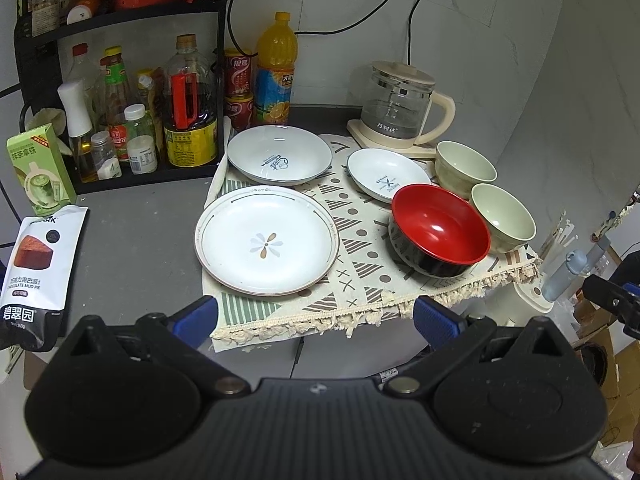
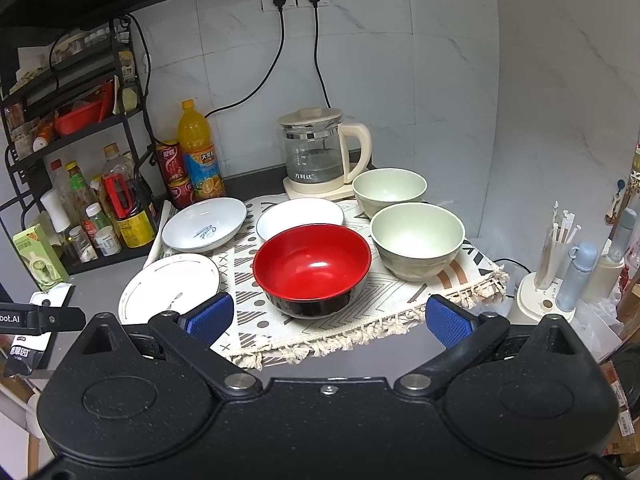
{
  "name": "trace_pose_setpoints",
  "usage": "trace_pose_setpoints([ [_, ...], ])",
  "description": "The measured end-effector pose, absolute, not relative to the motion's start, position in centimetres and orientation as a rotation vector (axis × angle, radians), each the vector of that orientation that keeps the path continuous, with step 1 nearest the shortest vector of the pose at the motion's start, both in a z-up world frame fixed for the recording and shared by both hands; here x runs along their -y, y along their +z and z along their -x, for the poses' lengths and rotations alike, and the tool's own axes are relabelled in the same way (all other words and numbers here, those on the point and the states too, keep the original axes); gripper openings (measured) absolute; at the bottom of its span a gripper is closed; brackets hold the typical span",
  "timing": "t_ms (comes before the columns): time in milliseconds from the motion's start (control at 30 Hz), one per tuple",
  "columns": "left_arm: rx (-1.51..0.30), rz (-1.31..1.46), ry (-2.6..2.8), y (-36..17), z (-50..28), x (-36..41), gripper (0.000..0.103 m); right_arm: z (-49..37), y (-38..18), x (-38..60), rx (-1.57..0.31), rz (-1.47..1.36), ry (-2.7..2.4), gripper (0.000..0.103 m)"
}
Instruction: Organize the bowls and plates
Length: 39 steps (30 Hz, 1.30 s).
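On the patterned mat [image 1: 360, 280], plates and the red bowl [image 2: 312, 270] sit rim-up; left gripper [image 1: 316, 316] and right gripper [image 2: 329, 316] both gape, empty.

Red bowl [image 2: 312, 268] covers near rim of small white plate [image 2: 300, 216]; glare washes out flower plate [image 2: 170, 286] pattern. Kettle [image 1: 400, 100] base partly behind pale green bowl [image 1: 464, 168]. Rack [image 1: 120, 20] top cut by frame edge; bottle labels too small to read

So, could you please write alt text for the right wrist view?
A red bowl sits centred on a patterned mat, ahead of the open right claw, with two green bowls right, three white plates left and a kettle behind.
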<state>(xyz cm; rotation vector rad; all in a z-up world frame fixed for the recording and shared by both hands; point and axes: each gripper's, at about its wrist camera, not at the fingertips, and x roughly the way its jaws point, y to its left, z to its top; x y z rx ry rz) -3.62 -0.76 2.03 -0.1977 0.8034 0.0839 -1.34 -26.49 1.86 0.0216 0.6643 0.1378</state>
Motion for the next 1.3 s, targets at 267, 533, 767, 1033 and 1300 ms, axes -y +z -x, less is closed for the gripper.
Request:
trace_pose_setpoints([
  [267, -0.801, 0.192, 0.085, 2.0, 3.8, 0.9, 0.103, 1.4, 1.9, 26.6, -0.669, -0.024, 0.144, 0.103],
  [533, -0.8, 0.191, 0.086, 2.0, 4.1, 1.0, 0.103, 1.1, 2.0, 26.6, -0.67, -0.017, 0.158, 0.103],
  [767, -0.817, 0.191, 0.089, 2.0, 3.6, 1.4, 0.103, 0.5, 2.0, 26.7, -0.683, -0.015, 0.158, 0.103],
  [1033, -0.838, 0.184, 0.093, 2.2, 1.8, 1.4, 0.103, -0.7, 1.5, 26.8, -0.708, -0.015, 0.155, 0.103],
  [1300, -0.858, 0.182, 0.093, 2.2, -0.2, 1.7, 0.103, -1.9, 1.4, 27.0, -0.72, -0.014, 0.152, 0.103],
])
